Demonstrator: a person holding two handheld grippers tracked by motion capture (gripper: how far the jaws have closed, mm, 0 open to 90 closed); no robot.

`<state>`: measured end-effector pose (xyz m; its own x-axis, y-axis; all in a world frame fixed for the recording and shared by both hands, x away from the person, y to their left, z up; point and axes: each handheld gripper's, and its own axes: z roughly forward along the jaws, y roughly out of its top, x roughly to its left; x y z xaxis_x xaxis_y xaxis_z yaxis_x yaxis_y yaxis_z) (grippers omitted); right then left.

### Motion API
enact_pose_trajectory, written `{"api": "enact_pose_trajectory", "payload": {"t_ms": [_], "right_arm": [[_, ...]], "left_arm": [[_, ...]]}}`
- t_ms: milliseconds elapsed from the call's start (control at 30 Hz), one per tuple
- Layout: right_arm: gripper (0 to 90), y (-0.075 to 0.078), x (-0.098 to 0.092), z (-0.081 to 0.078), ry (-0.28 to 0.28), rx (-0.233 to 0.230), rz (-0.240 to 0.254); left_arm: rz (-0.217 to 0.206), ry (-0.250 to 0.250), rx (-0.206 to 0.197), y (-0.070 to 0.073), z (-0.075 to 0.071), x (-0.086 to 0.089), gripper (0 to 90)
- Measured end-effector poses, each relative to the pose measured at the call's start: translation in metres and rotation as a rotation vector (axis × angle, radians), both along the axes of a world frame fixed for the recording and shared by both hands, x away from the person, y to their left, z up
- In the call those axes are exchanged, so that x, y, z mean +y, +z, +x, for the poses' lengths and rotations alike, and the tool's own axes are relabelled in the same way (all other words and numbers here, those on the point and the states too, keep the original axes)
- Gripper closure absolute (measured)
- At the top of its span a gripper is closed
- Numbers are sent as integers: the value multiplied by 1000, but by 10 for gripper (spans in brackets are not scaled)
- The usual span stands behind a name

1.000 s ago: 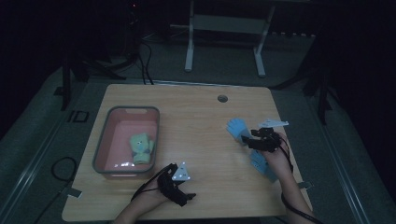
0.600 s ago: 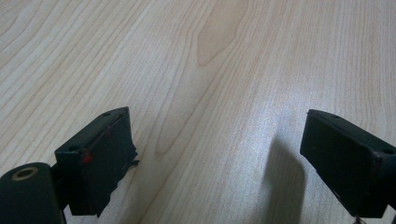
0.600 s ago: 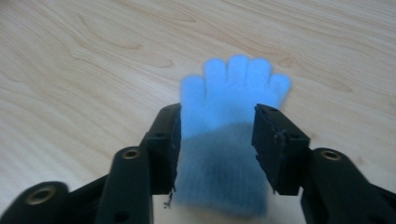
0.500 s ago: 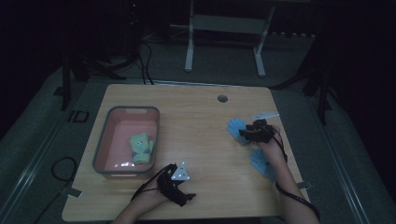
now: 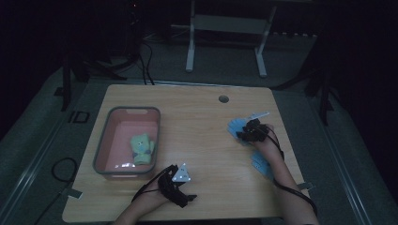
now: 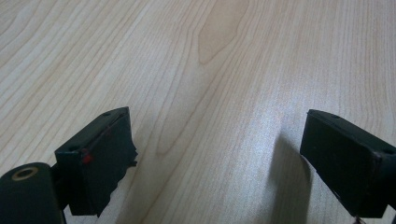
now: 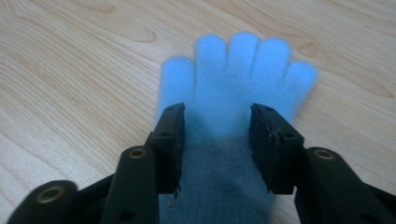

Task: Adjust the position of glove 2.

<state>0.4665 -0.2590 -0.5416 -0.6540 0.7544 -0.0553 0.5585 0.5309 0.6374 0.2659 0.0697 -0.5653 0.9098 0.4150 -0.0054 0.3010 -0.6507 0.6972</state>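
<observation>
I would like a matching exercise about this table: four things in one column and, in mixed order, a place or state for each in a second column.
Things:
1. green fabric glove
2. light blue fabric glove
3. second light blue glove
4. left gripper

Places or states:
A. jaws wide apart over bare wooden table
B. lying inside the pink plastic bin
C. between the right gripper jaws, which have just been closing
D. on the table beside the person's right forearm

Pairs: 1-B, 2-C, 3-D, 4-A
</observation>
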Motion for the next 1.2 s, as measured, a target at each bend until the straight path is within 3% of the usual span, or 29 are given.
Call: {"api": "enact_pose_trajectory", "payload": {"t_ms": [167,433,467,533,633,700,833,933,1033,1200], "right_arm": [[763,0,2,0,1,20,16],[831,2,14,-6,-49,18,11],[838,8,19,-13,-92,-2,19],[839,16,23,-21,-118,-7,66],[840,25,28,-29,-133,-17,74],[841,40,37,-46,-156,-37,94],[842,54,48,-71,-188,-64,129],[843,60,59,-87,-189,-83,142],[843,62,67,-96,-179,-98,121],[842,65,79,-114,-207,-97,163]], "left_arm": [[-2,-4,-6,1,-1,0,99],[-2,-4,-31,1,-1,1,99],[-2,-6,-31,1,-2,1,99],[-9,-2,-30,2,-2,2,99],[-13,2,-34,2,-2,2,98],[-12,2,-35,2,-1,2,99],[-20,-7,-82,4,-3,3,98],[-29,-7,-94,4,-3,4,98],[-26,-6,-94,5,-3,4,98],[-26,-6,-97,5,-2,5,98]]}}
